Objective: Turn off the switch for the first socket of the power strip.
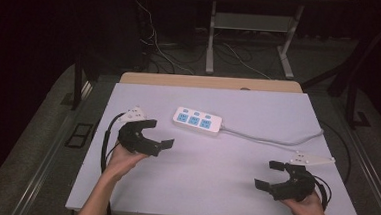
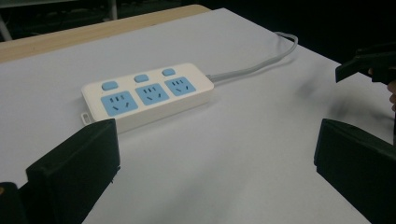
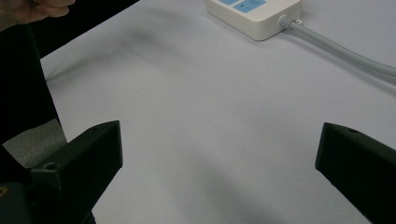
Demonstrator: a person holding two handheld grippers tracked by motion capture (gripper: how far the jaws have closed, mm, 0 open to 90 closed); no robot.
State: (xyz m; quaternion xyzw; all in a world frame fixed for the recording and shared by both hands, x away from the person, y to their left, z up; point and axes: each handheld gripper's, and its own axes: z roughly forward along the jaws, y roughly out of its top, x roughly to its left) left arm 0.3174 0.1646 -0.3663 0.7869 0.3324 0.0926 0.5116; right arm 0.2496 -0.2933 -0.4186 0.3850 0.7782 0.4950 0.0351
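White table [image 1: 233, 190], dark room, cables on far floor. Power strip [image 1: 197, 121], 3 sockets, far-centre. Left gripper [image 1: 158, 134] and right gripper [image 1: 269, 174] wide open, empty.

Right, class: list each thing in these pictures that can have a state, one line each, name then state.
White three-socket power strip with blue faces: lying flat on the table, all sockets empty, nothing plugged in.
Grey power strip cable: attached, trailing off the table's right edge.
Left black two-jaw gripper: open, holding nothing, held beside the strip.
Right black two-jaw gripper: open, holding nothing, apart from the strip.
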